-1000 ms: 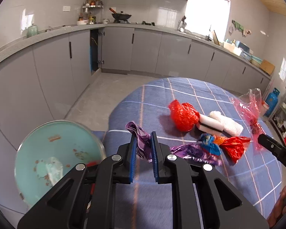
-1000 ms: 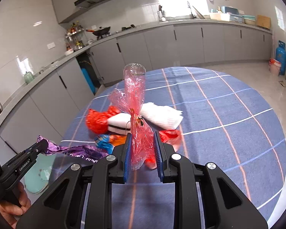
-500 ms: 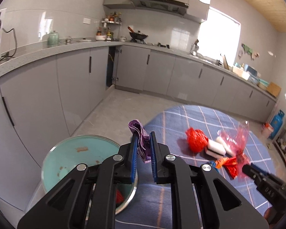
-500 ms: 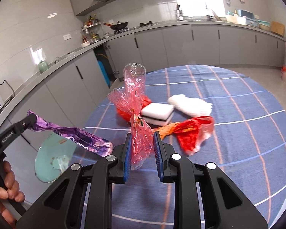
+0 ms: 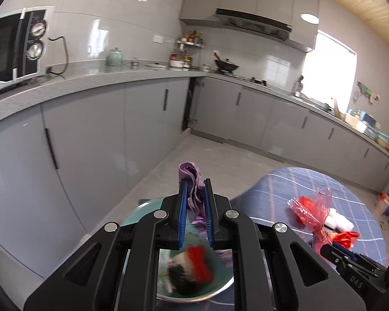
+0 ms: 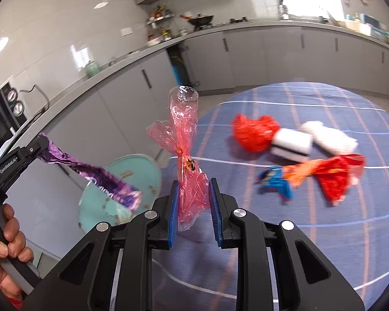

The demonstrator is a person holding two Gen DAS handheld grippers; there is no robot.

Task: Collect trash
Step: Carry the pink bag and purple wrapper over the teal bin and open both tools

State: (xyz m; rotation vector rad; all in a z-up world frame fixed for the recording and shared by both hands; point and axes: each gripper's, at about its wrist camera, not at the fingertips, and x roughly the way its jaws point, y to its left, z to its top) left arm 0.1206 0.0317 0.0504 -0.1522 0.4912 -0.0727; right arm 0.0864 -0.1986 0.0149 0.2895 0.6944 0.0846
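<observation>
Up high, my left gripper (image 5: 195,202) pinched the purple wrapper (image 5: 192,181) over the green bin (image 6: 132,178). My right gripper (image 6: 193,204) squeezed the pink bag (image 6: 185,140) above the table (image 6: 324,246).

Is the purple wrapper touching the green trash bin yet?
Apart. In the right wrist view the purple wrapper hangs from the left gripper above the green bin.
</observation>
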